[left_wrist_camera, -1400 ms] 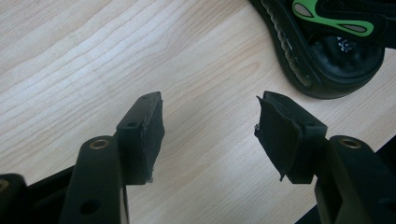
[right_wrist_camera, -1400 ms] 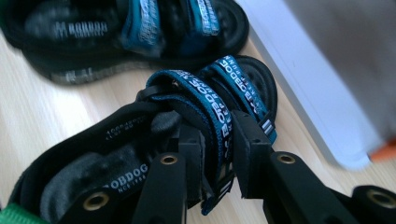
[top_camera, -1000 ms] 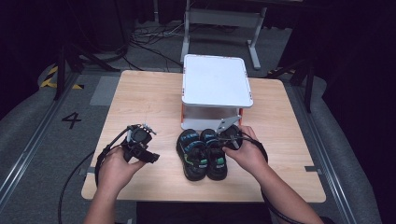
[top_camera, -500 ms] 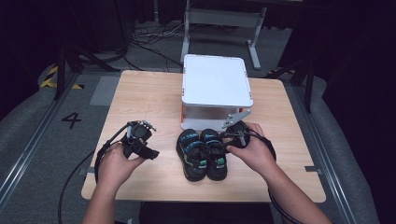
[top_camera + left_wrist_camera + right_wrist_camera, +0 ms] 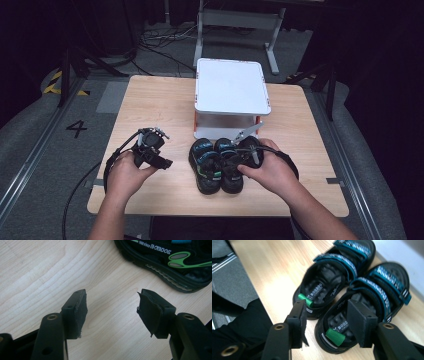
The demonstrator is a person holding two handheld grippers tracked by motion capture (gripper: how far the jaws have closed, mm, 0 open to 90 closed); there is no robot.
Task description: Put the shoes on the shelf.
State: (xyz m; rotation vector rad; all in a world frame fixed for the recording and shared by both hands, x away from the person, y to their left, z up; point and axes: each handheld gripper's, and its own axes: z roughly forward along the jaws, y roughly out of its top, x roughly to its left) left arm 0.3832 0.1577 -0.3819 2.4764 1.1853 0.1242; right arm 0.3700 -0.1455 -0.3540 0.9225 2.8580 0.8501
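The wooden counter point(image 5: 150, 100) carries a white box-like stand point(image 5: 231, 92) at its far middle, and just near of that stand a pair of black sandals with teal straps lies side by side, toes toward the stand. The left half of the counter is bare wood out to its left and far edges, and a bare strip runs along the right edge beyond the stand.

The person's left hand point(image 5: 126, 172) comes in from the near edge and holds the left gripper point(image 5: 152, 150) low over the bare wood, well left of the sandals. In the left gripper view its jaws stand wide apart over empty wood, with the side of the left sandal point(image 5: 172, 262) cut off at the top right corner.

The right hand point(image 5: 267, 170) rests at the right of the pair, holding the right gripper point(image 5: 245, 152) above the right sandal point(image 5: 231, 167). In the right gripper view its jaws are apart and hang above the heel ends, one over the left sandal's heel, the other over the right sandal's footbed point(image 5: 342, 320); whether either touches cannot be told. In the high view the hand hides part of the right sandal.
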